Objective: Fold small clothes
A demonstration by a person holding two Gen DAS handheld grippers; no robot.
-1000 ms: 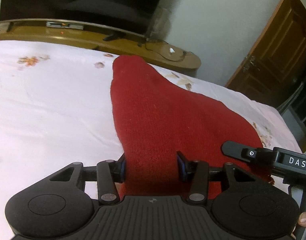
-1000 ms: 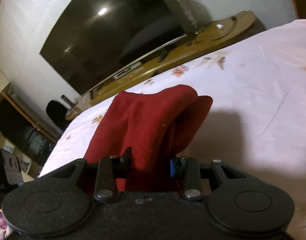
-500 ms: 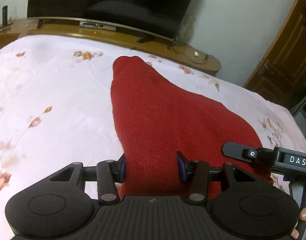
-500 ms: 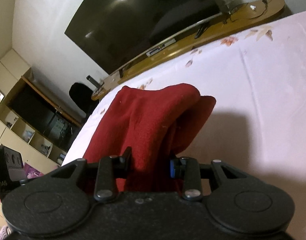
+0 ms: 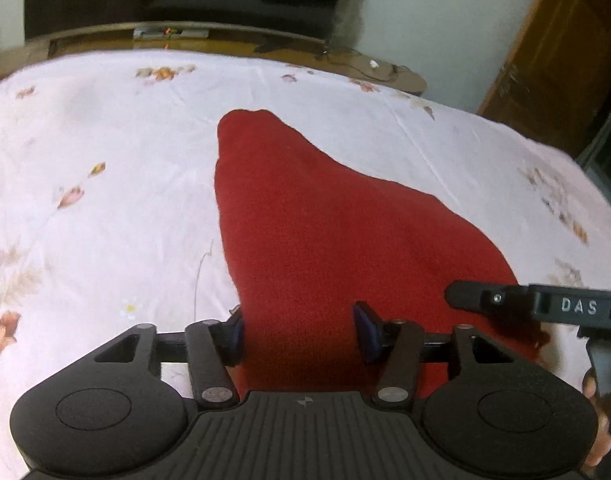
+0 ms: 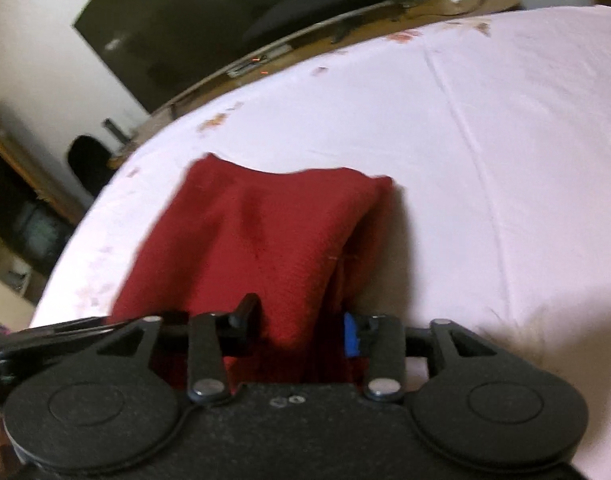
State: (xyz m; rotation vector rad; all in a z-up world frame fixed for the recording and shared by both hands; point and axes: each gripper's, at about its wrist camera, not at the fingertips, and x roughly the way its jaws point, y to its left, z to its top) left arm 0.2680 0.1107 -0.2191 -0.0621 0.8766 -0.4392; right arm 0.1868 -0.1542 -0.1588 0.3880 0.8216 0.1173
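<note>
The left tongs [image 5: 299,330] are angled downward over the bed [image 5: 105,200], their jaws having just been opening, with the red garment [image 5: 325,232] between the pads, which appear slack rather than clenched. The right tongs [image 6: 301,330] are likewise tilted down, jaws just widened around the same garment's near edge. The garment is spread across the floral sheet, beyond which a television [image 6: 225,20] is seen.

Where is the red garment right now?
In both wrist views the red garment lies on the floral bedsheet, its near edge between each gripper's fingers, the television stand beyond.
</note>
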